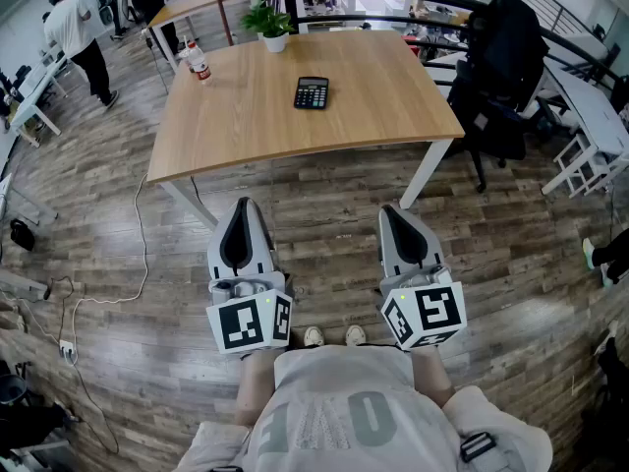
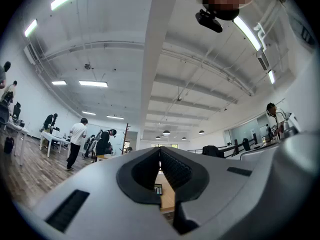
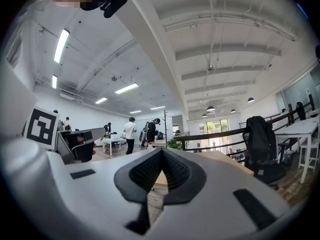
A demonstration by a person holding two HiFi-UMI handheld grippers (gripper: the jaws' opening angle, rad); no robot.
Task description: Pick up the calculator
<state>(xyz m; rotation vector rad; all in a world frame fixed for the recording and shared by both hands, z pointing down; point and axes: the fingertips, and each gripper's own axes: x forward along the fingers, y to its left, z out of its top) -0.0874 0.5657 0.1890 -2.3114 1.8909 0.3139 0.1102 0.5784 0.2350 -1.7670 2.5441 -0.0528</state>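
We are only at the approach: left claw (image 1: pixel 246 205) and right claw (image 1: pixel 394 210) sit closed and empty, the calculator (image 1: pixel 311 92) well ahead on the table (image 1: pixel 226 126), so next we reach forward and open one.

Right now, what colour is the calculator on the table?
The calculator is black, seen best in the head view.

White right claw (image 3: pixel 161 151), black ribbed pads: tips together, empty | light wooden worktop (image 3: pixel 222 159): beyond claw | black coat-draped chair (image 3: pixel 260 139): far right
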